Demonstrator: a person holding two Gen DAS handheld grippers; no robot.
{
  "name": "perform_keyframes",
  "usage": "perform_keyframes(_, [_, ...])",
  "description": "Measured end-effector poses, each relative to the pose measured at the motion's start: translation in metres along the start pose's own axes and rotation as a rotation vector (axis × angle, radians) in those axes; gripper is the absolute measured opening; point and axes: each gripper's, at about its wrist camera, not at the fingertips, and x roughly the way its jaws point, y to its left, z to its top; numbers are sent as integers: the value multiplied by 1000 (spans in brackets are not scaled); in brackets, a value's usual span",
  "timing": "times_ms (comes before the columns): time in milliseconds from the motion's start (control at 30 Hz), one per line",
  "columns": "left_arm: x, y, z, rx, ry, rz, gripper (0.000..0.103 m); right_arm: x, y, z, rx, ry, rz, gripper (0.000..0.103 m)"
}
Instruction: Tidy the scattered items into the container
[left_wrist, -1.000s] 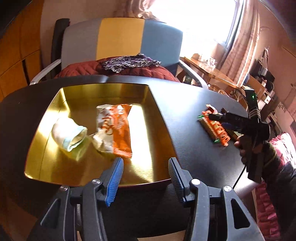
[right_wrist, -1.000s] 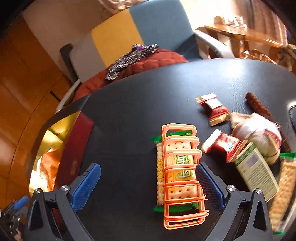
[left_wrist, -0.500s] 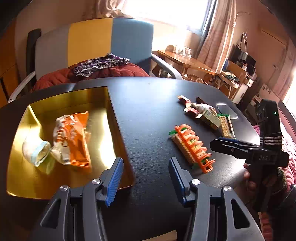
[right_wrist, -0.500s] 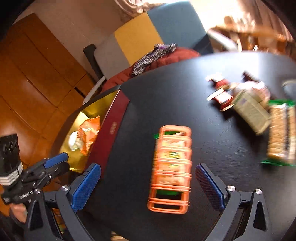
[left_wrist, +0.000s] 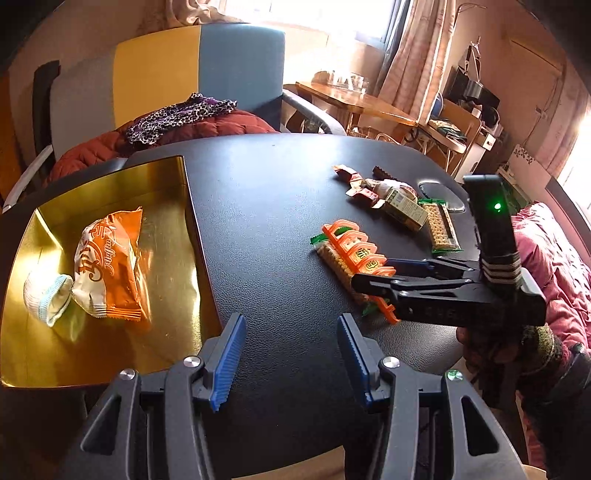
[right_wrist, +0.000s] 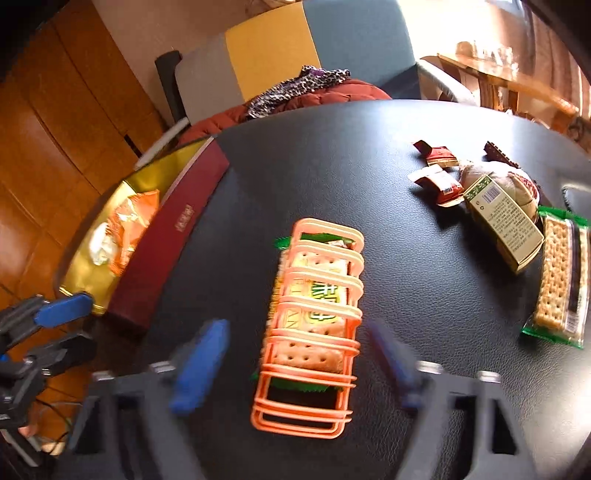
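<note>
Right gripper (right_wrist: 295, 365) jaws lower now, wide astride orange rack (right_wrist: 314, 325).

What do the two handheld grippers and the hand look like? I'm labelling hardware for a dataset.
Both are black plastic clamps with ribbed blue finger pads. The right gripper carries an upright black block with a green light and white stripes. The hand wears a dark knit glove.
</note>
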Motion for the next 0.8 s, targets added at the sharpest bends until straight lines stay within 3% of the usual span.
perform_keyframes(67, [-2, 1, 0, -4, -6, -1, 52, -2, -4, -1, 20, -14, -7, 50])
perform_keyframes(333, [8, -6, 4, 5, 8, -34, 52, -33, -14, -7, 57, -105, -47, 50])
perform_keyframes(567, [38, -32, 26, 42, 43, -69, 54, -36, -39, -24, 100, -73, -145, 51])
perform_keyframes(633, [50, -40, 34, 39, 62, -84, 54, -37, -43, -31, 113, -71, -152, 54])
perform_keyframes(700, [62, -47, 41, 34, 81, -97, 54, -39, -47, -36, 131, -77, -151, 70])
perform_keyframes(800, [79, -57, 51, 26, 110, -114, 55, -42, -53, -45, 161, -91, -147, 70])
